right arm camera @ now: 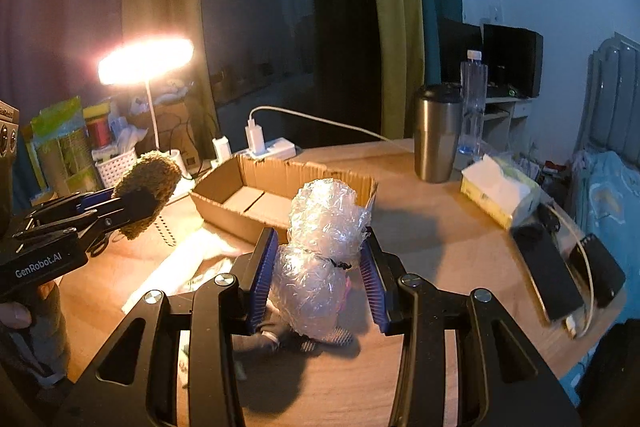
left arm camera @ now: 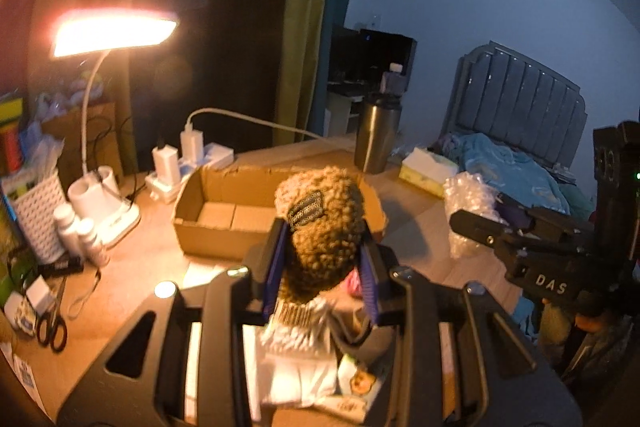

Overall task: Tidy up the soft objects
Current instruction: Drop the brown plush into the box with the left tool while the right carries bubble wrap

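Now | left gripper (left arm camera: 323, 263) fingers clamp curly brown plush (left arm camera: 320, 223) | right gripper (right arm camera: 320, 279) fingers grip bubble wrap bundle (right arm camera: 322, 251)

The left tongs (left arm camera: 324, 263) point away toward the far side of the scene, lifted above the counter (left arm camera: 152, 259), their two blue-padded fingers (left arm camera: 276, 267) pressed against either side of a curly brown plush item (left arm camera: 320, 223) that stands up between them. The right tongs (right arm camera: 320, 279) also point forward, side by side with the left ones and to their right, blue pads (right arm camera: 262, 275) closed against a crumpled wad of bubble wrap (right arm camera: 324, 247). Seen from the left wrist, the right tongs reach in from the right edge. Part of the person's left hand (right arm camera: 16, 315) shows under the left handle.
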The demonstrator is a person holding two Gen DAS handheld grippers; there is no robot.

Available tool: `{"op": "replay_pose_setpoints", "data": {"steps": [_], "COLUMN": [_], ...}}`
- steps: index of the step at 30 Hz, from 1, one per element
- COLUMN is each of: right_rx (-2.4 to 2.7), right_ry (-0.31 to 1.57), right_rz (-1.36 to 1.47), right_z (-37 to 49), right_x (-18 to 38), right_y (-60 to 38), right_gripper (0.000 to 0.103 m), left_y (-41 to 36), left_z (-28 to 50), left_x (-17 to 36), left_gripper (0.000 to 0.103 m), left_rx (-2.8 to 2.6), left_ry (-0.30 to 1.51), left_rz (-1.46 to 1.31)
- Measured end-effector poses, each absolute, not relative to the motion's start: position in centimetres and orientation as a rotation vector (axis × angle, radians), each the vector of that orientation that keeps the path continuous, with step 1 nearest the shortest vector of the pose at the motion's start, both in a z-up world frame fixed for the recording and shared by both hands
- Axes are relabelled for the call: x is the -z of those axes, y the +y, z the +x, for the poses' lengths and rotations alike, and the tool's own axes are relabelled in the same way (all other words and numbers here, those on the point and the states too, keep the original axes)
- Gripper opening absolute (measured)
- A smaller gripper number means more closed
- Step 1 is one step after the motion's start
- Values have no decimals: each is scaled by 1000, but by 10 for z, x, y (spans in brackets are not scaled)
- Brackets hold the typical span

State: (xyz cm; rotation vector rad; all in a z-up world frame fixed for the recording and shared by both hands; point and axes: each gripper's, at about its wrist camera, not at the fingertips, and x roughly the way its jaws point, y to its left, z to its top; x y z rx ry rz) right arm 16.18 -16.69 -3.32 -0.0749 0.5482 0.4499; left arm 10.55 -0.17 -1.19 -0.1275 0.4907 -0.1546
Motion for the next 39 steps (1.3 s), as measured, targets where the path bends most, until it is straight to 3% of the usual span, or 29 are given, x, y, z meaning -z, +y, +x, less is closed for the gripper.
{"op": "replay_pose_setpoints", "data": {"steps": [17, 39], "right_rx": [-479, -514], "right_ry": [523, 594], "right_rz": [-66, -50], "right_z": [212, 283], "right_x": [22, 49], "right_y": [-162, -143], "right_gripper": [44, 44], "left_y": [-17, -21], "left_z": [168, 254], "left_x": [4, 67], "left_gripper": [34, 37], "left_rx": [176, 246], "left_ry": [464, 644], "left_rz": [-93, -195]}}
